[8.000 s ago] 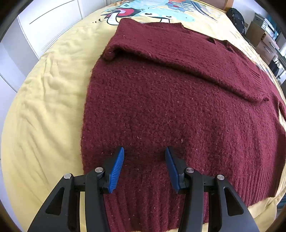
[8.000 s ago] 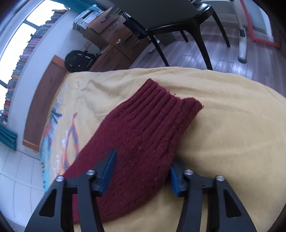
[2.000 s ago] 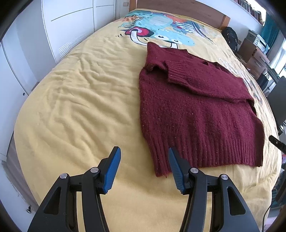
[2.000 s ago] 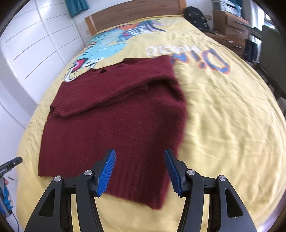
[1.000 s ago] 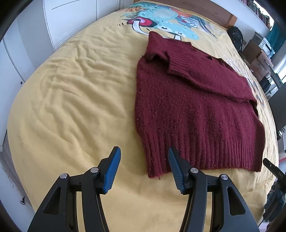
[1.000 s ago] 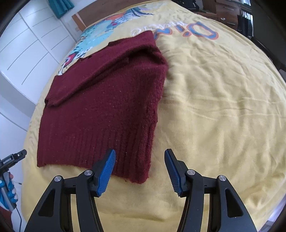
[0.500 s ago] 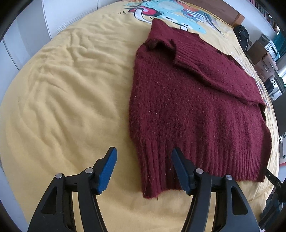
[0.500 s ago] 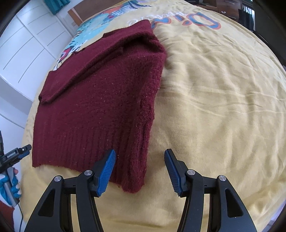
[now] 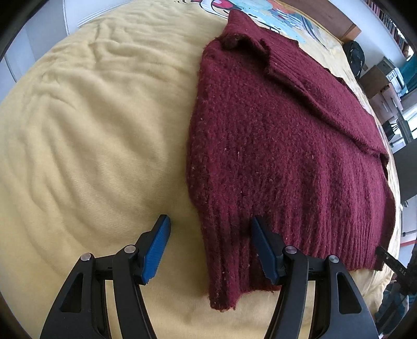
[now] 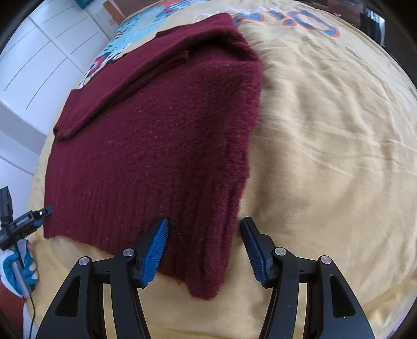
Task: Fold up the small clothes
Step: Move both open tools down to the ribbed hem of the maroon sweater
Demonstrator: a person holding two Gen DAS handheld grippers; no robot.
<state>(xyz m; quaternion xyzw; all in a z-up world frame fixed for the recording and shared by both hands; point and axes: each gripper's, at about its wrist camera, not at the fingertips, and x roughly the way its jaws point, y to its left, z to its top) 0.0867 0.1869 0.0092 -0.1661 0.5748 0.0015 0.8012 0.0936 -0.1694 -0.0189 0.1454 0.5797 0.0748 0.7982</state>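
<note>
A dark red knitted sweater (image 9: pixel 281 146) lies flat on a yellow bedspread (image 9: pixel 91 125), both sleeves folded across its chest. My left gripper (image 9: pixel 209 224) is open, its jaws either side of the sweater's near left hem corner, low over it. In the right wrist view the sweater (image 10: pixel 161 140) fills the middle and my right gripper (image 10: pixel 204 225) is open, its jaws either side of the near right hem corner. Neither gripper grips the knit.
The bedspread (image 10: pixel 325 146) has cartoon prints at the far end. White cupboards (image 10: pixel 39 60) stand along one side. A wooden headboard (image 9: pixel 336 15), a black bag (image 9: pixel 355 56) and desk furniture (image 9: pixel 383 83) lie beyond. The other gripper and gloved hand (image 10: pixel 15 250) show at the left edge.
Both grippers have dropped and moved forward from above the bed to the sweater's two near hem corners. Both stayed open. The sweater has not moved in the last second.
</note>
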